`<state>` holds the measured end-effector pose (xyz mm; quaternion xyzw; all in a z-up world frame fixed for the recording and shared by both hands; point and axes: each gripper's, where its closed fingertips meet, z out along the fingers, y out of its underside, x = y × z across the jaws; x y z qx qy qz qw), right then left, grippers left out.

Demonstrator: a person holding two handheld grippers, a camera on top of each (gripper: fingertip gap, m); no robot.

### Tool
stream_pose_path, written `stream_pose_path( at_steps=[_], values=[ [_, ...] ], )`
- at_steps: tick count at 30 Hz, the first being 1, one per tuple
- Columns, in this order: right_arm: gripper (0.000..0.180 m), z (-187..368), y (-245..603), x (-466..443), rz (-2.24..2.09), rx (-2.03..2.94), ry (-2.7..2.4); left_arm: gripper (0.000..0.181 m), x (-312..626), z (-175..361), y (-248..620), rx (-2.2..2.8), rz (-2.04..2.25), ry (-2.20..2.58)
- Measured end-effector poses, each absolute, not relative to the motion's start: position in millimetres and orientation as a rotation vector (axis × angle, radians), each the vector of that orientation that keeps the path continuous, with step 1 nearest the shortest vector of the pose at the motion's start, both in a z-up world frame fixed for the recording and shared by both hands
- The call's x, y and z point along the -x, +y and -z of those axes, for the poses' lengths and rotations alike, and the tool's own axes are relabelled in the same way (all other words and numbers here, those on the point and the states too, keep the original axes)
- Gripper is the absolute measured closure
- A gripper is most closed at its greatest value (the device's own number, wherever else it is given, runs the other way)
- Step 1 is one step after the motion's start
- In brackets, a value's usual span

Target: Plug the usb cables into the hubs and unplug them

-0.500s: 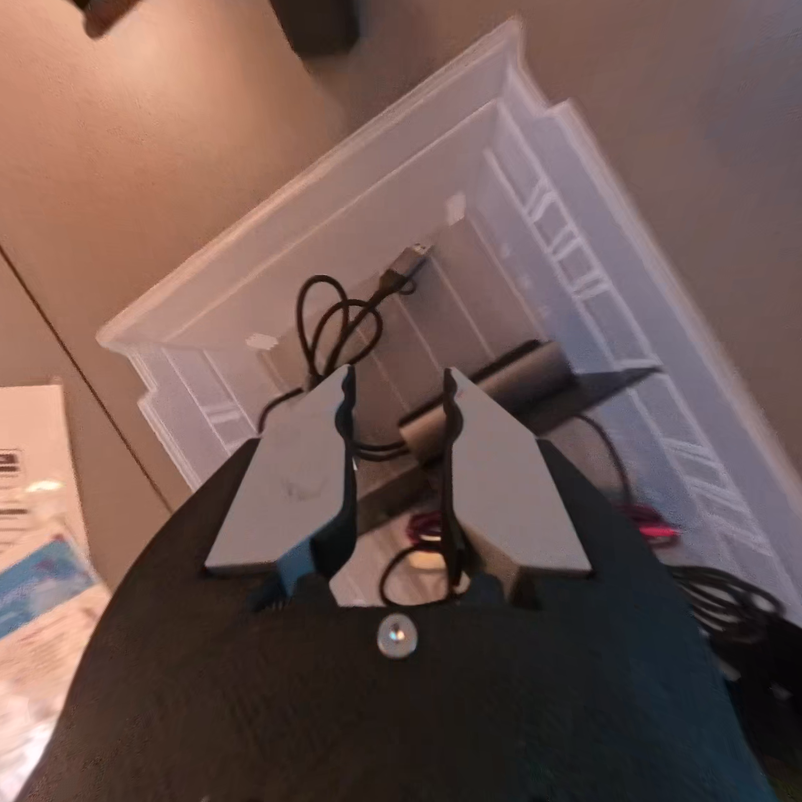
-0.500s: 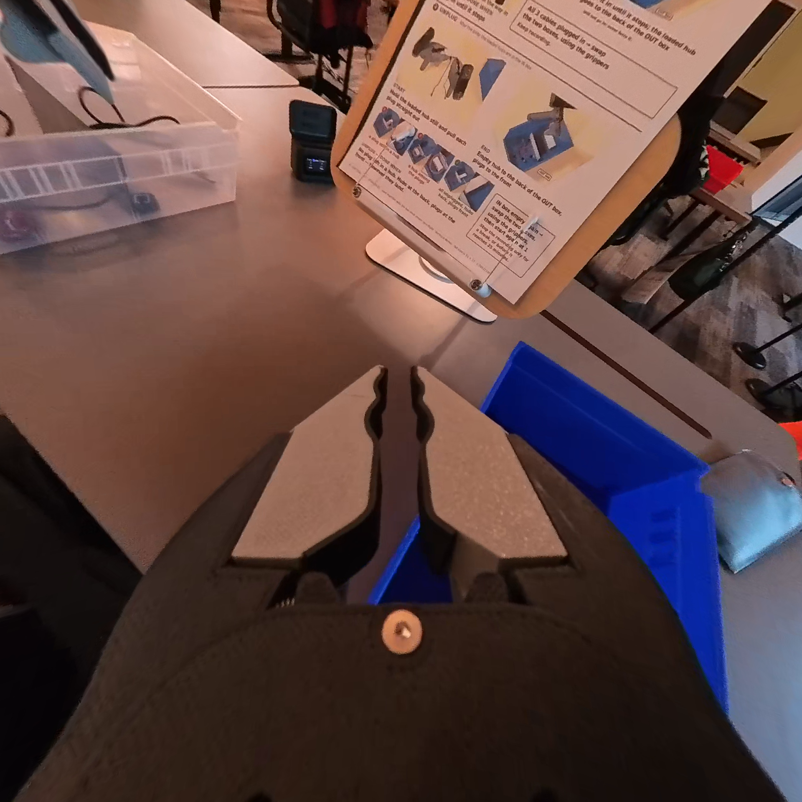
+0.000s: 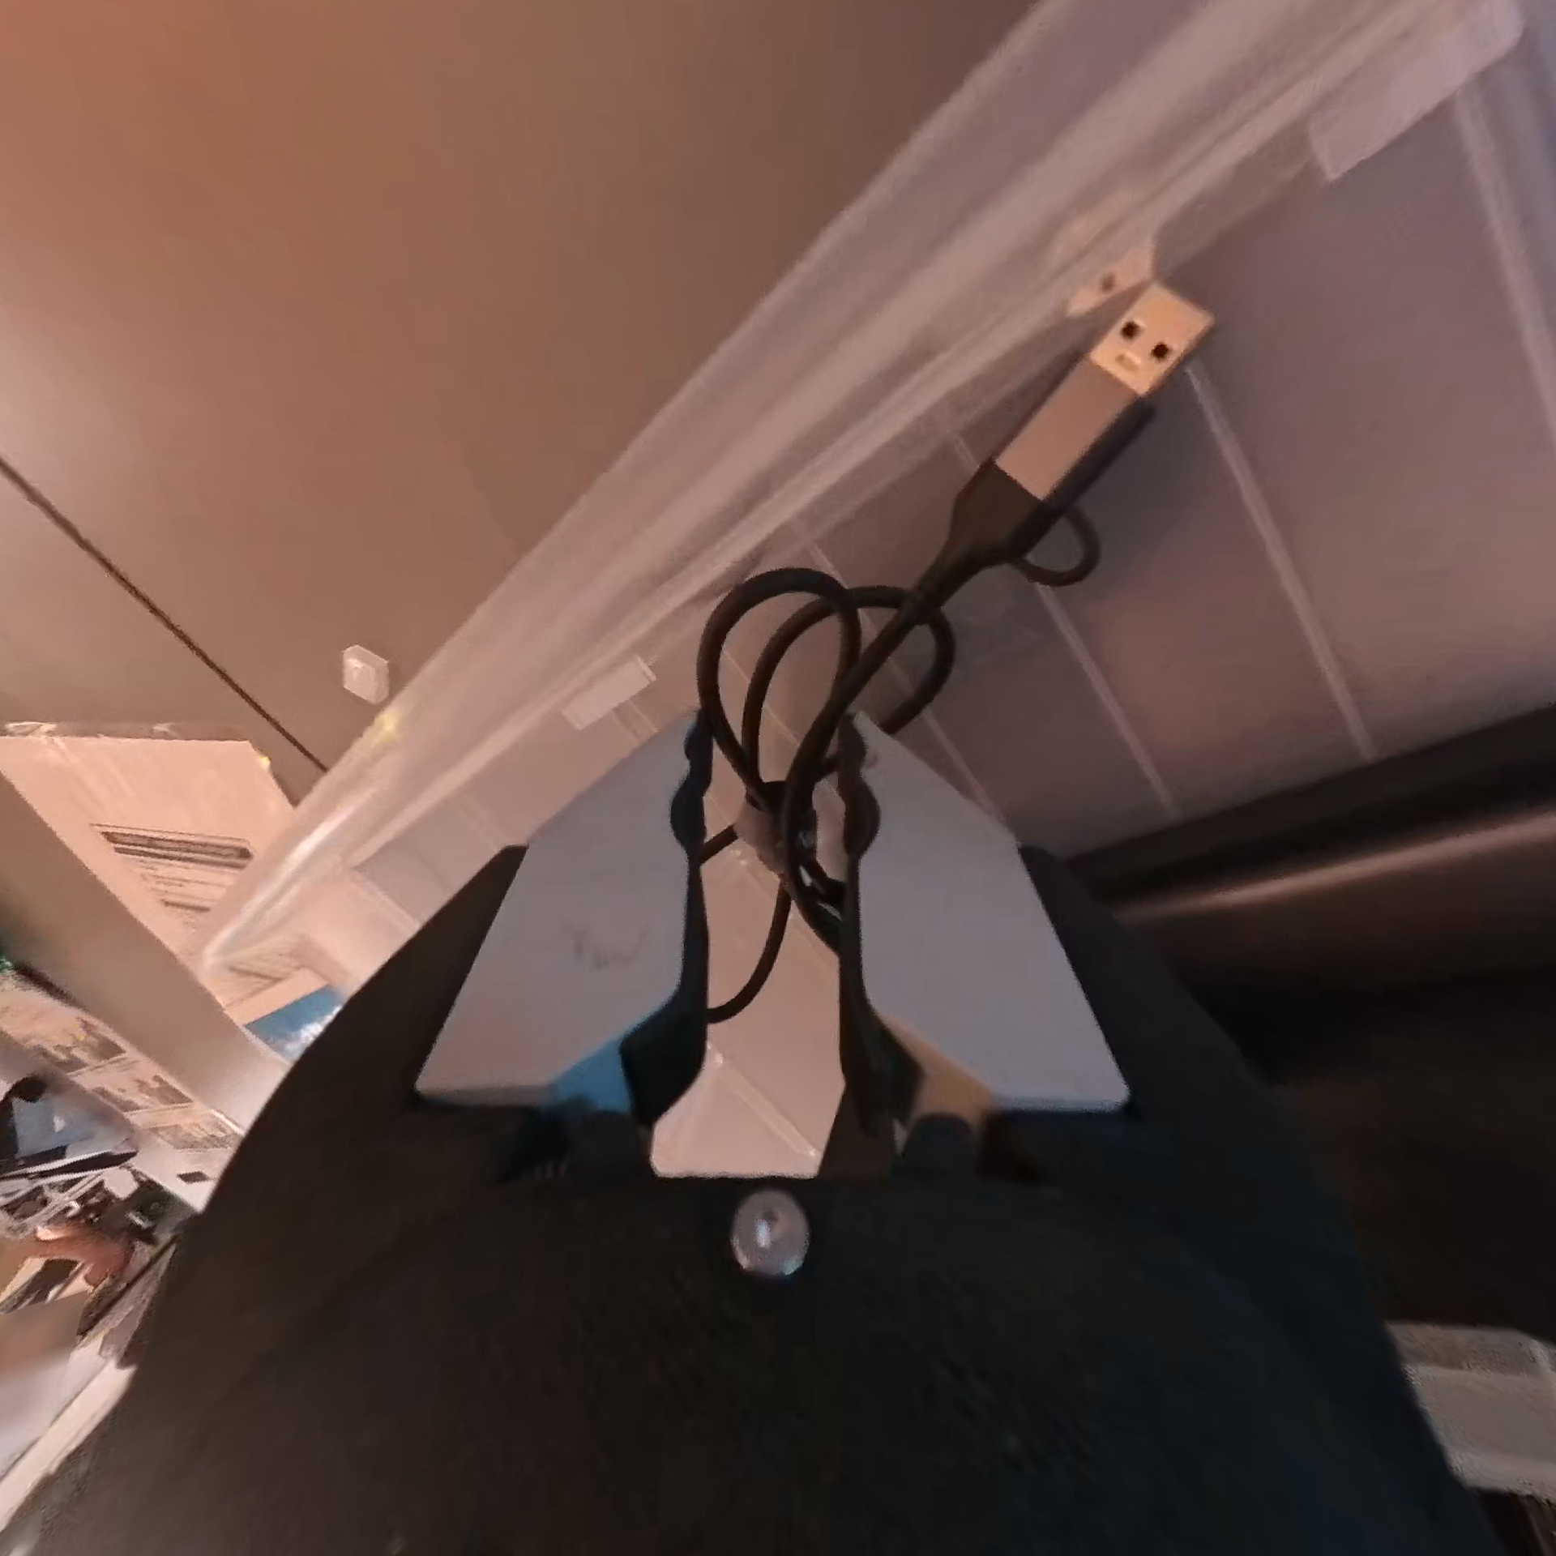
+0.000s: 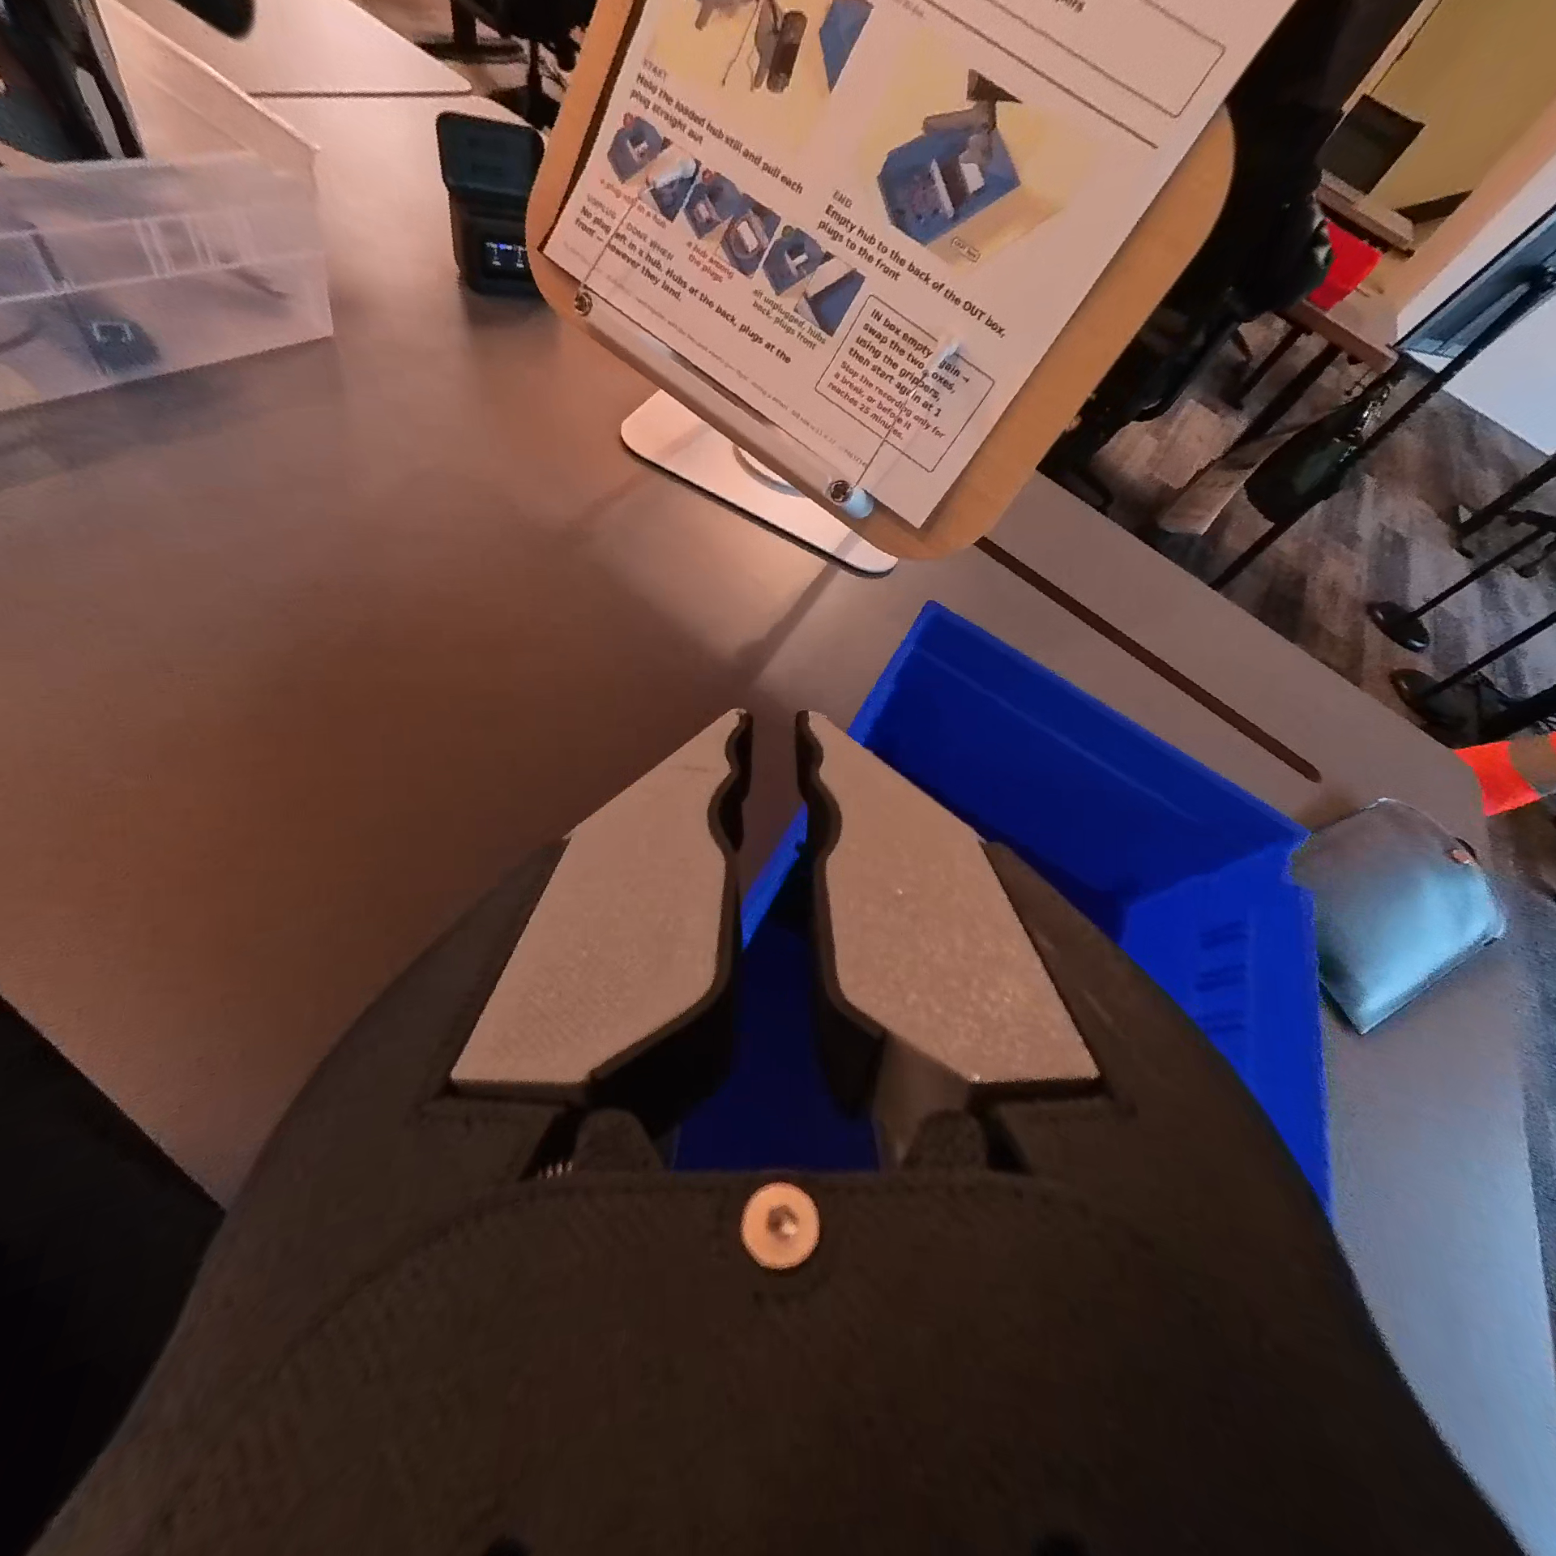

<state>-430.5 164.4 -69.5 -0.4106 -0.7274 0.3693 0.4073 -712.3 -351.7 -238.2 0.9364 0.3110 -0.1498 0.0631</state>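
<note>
**Left claw reaches for a coiled cable in the clear box**

The left claw [image 3: 770,758] sits with its jaws apart, a black cable [image 3: 808,665] looped between them. The coil crosses the gap at the tips and a pale tie binds it just behind them. Whether the pads already touch the cord cannot be told; they do not look clamped on it. The step in hand looks like picking a cable out of the clear box [image 3: 842,354], ahead of any plugging.

The cable is thin, black and bundled in a few loose loops. Its plug [image 3: 1111,370], a silver metal shell on a grey body, lies ahead and to the right of the tips, against the box wall. A dark flat bar, possibly a hub, lies further right, too blurred to be sure.

The right claw [image 4: 772,724] hangs over the near corner of a blue bin [image 4: 1095,758], jaws nearly together with a slim gap and nothing between them.

The next move calls for closing on the bundle and lifting it clear. The loops may snag or slip, so a grip near the tie seems safest.
</note>
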Motion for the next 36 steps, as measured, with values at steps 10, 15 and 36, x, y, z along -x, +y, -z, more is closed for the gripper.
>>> stream_pose_path(
  at_steps=[10,15,36],
  values=[
    [0.173,52,164,418,-0.957,0.99,-1.806,0.171,696,167,-342,-2.979,0.638,1.014],
    [0.174,45,156,412,-0.984,0.954,-1.812,0.173,683,110,-333,-3.028,0.84,1.01],
    [0.171,24,137,374,-1.075,0.843,-1.832,0.173,652,81,-321,-2.935,0.974,1.035]
  ],
)
